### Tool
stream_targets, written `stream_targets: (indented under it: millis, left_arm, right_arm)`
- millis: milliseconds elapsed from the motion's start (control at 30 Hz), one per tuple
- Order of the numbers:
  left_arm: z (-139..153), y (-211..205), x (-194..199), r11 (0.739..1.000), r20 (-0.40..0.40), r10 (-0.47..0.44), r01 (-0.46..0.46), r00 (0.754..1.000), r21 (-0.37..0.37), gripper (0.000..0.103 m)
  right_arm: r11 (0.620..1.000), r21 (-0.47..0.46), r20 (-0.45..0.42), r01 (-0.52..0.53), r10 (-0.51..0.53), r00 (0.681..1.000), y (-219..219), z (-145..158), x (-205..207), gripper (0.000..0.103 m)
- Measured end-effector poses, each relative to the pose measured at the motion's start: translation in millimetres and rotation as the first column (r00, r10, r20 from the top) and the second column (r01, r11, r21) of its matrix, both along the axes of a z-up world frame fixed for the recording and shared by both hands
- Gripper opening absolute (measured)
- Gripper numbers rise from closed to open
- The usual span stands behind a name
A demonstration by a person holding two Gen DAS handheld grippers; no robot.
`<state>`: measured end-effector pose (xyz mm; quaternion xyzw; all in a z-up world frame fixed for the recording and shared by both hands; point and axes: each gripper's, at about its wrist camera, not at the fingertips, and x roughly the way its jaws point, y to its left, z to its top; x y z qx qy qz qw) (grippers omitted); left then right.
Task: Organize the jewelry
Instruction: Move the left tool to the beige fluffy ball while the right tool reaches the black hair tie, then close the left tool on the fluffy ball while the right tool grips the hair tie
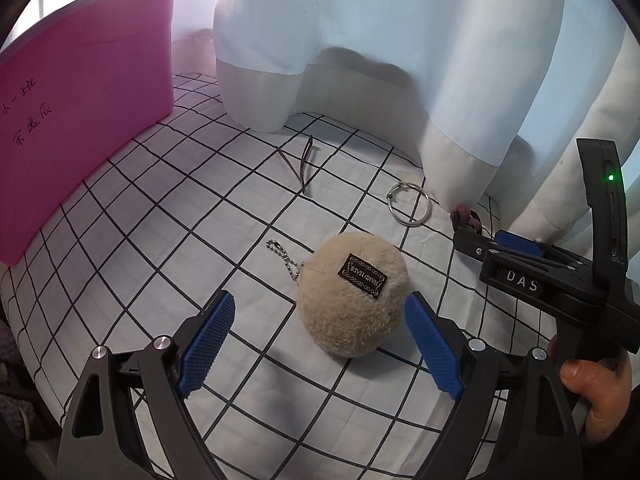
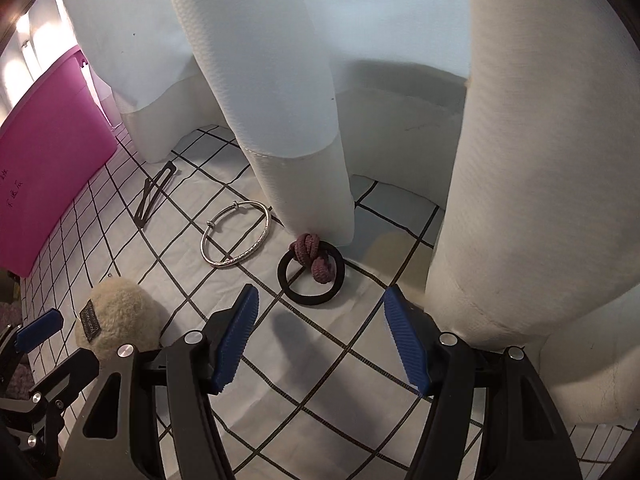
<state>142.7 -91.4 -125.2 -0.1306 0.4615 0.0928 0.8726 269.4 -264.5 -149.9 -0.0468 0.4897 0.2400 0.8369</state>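
Two pale curtains drape onto grid-checked cloth; pink bin beside.

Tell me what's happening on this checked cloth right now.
A person is sorting accessories with two handheld tools. The left tool is open around a beige plush keychain, pads not touching it. The right tool is open, aimed at a black hair tie with a purple knot. A silver bangle and hair clip lie untouched; a pink bin waits nearby.

Each tool has a black frame, ribbed blue pads, silver screws; the right perhaps reads "DAS", beside a green light.
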Motion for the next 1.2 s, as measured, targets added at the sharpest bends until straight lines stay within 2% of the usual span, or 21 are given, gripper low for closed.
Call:
stream_targets:
  millis: [433, 633, 767, 867, 900, 933, 967, 1000, 1033, 1200]
  left_arm:
    - [-14.6, -9.9, 18.1, 1.0, 0.001, 0.024, -0.024, 1.0, 0.019, 0.085]
    - [-25.3, -6.0, 22.7, 0.999, -0.015, 0.038, -0.038, 0.999, 0.001, 0.086]
    - [-27.1, -9.7, 24.6, 0.999, -0.01, 0.033, -0.032, 0.999, 0.028, 0.086]
    - [-27.7, -12.3, 25.0, 0.998, -0.007, 0.024, -0.023, 1.0, 0.05, 0.08]
    - [-27.6, -12.7, 24.1, 0.998, -0.003, 0.022, -0.022, 1.0, 0.054, 0.075]
    - [-27.6, -12.9, 23.0, 0.998, -0.001, 0.025, -0.025, 1.0, 0.061, 0.07]
    - [-28.3, -12.4, 22.6, 0.997, 0.0, 0.029, -0.029, 1.0, 0.072, 0.067]
    - [-28.3, -12.2, 21.4, 0.996, 0.003, 0.034, -0.034, 0.999, 0.083, 0.06]
    - [-28.2, -11.3, 20.0, 0.996, 0.005, 0.036, -0.036, 0.999, 0.087, 0.056]
    - [-26.2, -4.6, 14.1, 0.997, 0.011, 0.046, -0.047, 0.999, 0.064, 0.05]
  right_arm:
    - [0.996, -0.04, 0.074, -0.074, 0.077, 0.994, 9.3, -7.3, 6.2, 0.062]
    - [0.992, -0.062, 0.107, -0.107, 0.113, 0.988, 20.7, -10.4, 3.2, 0.062]
    - [0.989, -0.07, 0.127, -0.13, 0.138, 0.982, 28.5, -11.4, 0.0, 0.056]
    - [0.987, -0.083, 0.144, -0.138, 0.149, 0.978, 29.2, -9.8, -3.2, 0.047]
    - [0.986, -0.09, 0.151, -0.137, 0.15, 0.977, 30.0, -9.2, -4.3, 0.038]
    - [0.986, -0.098, 0.157, -0.136, 0.15, 0.976, 31.2, -9.0, -4.5, 0.025]
    - [0.985, -0.097, 0.153, -0.141, 0.154, 0.976, 32.2, -9.4, -5.3, 0.021]
    - [0.985, -0.099, 0.158, -0.139, 0.154, 0.975, 33.0, -9.3, -6.2, 0.02]
    - [0.985, -0.105, 0.164, -0.14, 0.156, 0.974, 34.0, -9.8, -7.9, 0.02]
    - [0.984, -0.101, 0.169, -0.149, 0.165, 0.972, 36.8, -9.5, -19.1, 0.019]
